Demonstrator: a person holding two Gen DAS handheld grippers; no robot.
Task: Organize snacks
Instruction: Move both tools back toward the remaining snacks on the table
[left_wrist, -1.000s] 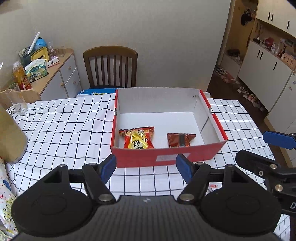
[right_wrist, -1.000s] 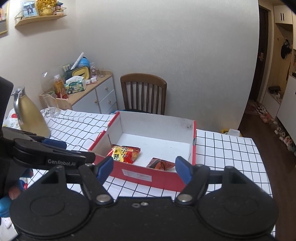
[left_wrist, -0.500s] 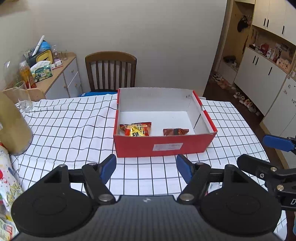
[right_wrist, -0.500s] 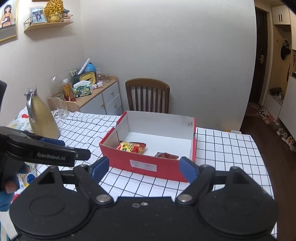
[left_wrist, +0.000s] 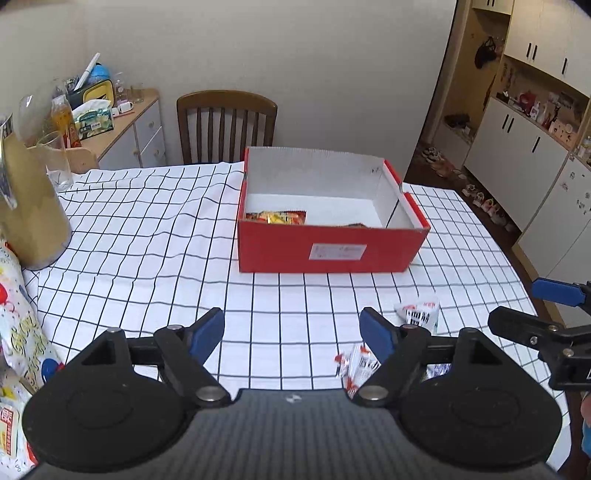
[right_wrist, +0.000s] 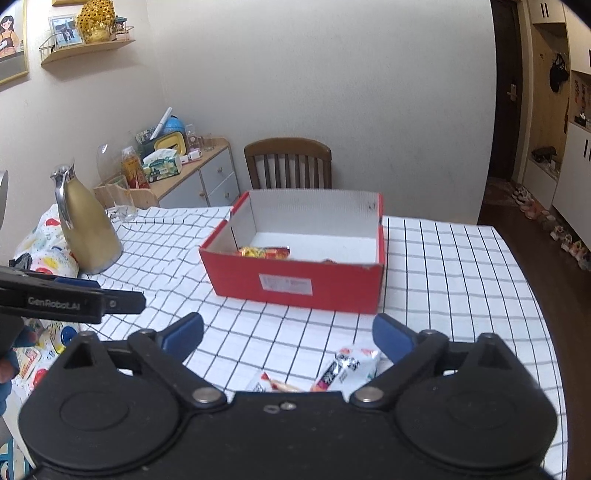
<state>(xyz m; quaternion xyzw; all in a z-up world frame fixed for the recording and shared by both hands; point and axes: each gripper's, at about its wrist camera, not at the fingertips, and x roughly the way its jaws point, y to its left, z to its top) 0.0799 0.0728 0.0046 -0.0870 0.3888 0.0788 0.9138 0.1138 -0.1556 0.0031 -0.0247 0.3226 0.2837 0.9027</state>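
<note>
Both grippers, left & right, opening, nothing gripped. Red box w/ two snacks, maybe; two packets near right gripper.

A white cloth with a black grid covers the worktop. A gold jug stands at its left edge, with a clear drinking glass behind it. A brown wooden chair sits at the far side against the pale wall. To the left, a low grey cabinet carries a tissue box and bottles. White cupboards line the right wall, with shoes on the dark floor. A wall shelf holds a framed photo.
</note>
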